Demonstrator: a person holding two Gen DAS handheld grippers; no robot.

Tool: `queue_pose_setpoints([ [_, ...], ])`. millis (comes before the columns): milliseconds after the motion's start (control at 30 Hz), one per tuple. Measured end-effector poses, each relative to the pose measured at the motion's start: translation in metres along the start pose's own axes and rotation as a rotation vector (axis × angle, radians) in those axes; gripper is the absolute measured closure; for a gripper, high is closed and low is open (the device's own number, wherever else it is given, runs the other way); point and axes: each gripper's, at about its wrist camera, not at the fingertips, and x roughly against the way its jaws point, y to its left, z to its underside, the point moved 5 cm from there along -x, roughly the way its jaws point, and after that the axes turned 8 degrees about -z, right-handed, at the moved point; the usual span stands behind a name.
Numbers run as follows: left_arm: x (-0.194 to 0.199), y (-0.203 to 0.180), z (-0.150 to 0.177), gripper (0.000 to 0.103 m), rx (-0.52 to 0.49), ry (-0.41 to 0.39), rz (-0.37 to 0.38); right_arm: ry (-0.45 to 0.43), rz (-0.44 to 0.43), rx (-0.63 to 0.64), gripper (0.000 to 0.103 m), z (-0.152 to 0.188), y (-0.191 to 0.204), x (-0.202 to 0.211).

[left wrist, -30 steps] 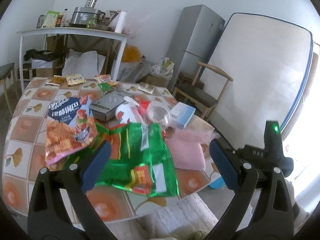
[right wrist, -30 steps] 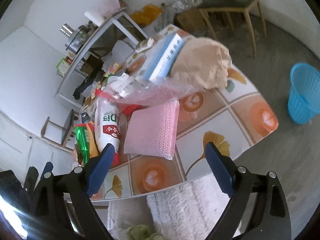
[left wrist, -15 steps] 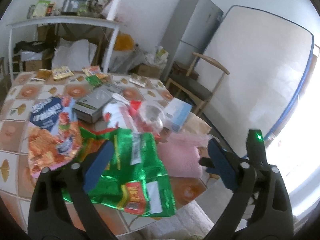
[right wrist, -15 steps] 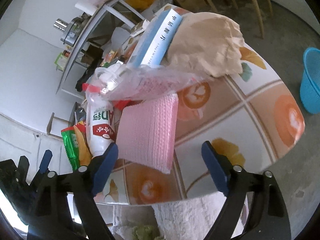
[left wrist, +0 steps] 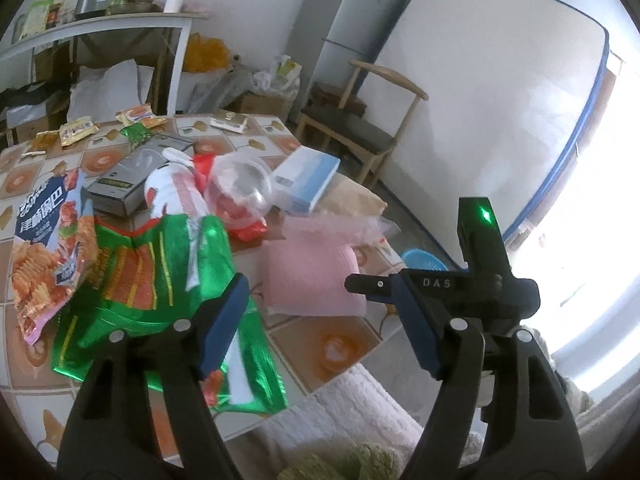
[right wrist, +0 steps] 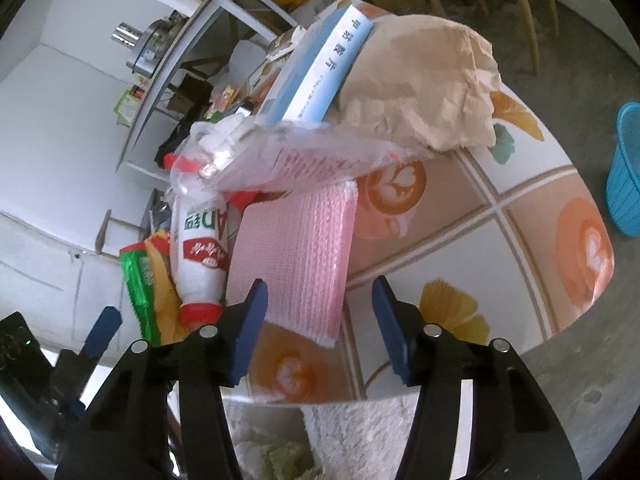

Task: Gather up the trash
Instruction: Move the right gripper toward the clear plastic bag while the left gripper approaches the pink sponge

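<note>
Trash covers a tiled table [right wrist: 520, 208]. A pink bubble-wrap sheet [right wrist: 296, 248] lies near the front edge, and its near edge sits between the closing jaws of my right gripper [right wrist: 320, 320]. The pads do not visibly press on it. In the left wrist view the same pink sheet [left wrist: 312, 272] lies ahead, with a green foil snack bag [left wrist: 160, 272] to its left. My left gripper [left wrist: 320, 320] hovers over the table's edge, jaws closing, its left finger over the green bag's rim and nothing gripped. The right gripper's body [left wrist: 460, 284] shows from the side there.
A white bottle with a red cap [right wrist: 200, 248], a clear plastic bag [right wrist: 288, 152], a blue box [right wrist: 320, 68] and a crumpled brown paper bag [right wrist: 424, 92] lie behind the pink sheet. A blue basket [right wrist: 628, 168] stands on the floor at the right. A chair [left wrist: 352, 128] is beyond the table.
Both grippers' jaws have narrowed. The right gripper came down closer to the pink sheet. The left gripper shifted right along the table's front edge, toward the pink sheet.
</note>
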Motion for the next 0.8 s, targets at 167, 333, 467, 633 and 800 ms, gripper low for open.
queue_pose_setpoints([
  [167,-0.006,-0.018,0.011,0.033,-0.066,0.015,-0.007,-0.022,0.023,0.083,0.049,0.005,0.002,0.024],
  [333,-0.014,-0.036,0.022,0.034,-0.119,0.037,-0.017,-0.143,0.117,0.335,0.047,-0.017,0.026,0.067],
  [467,-0.023,-0.05,0.031,0.034,-0.186,0.04,-0.072,-0.141,0.196,0.627,0.029,-0.034,0.06,0.065],
  [633,-0.038,-0.064,0.049,0.038,-0.266,0.06,-0.14,-0.033,0.27,0.85,0.028,-0.041,0.075,0.028],
  [800,-0.049,-0.064,0.059,0.043,-0.233,0.108,-0.129,0.042,0.284,0.884,0.045,-0.036,0.077,0.002],
])
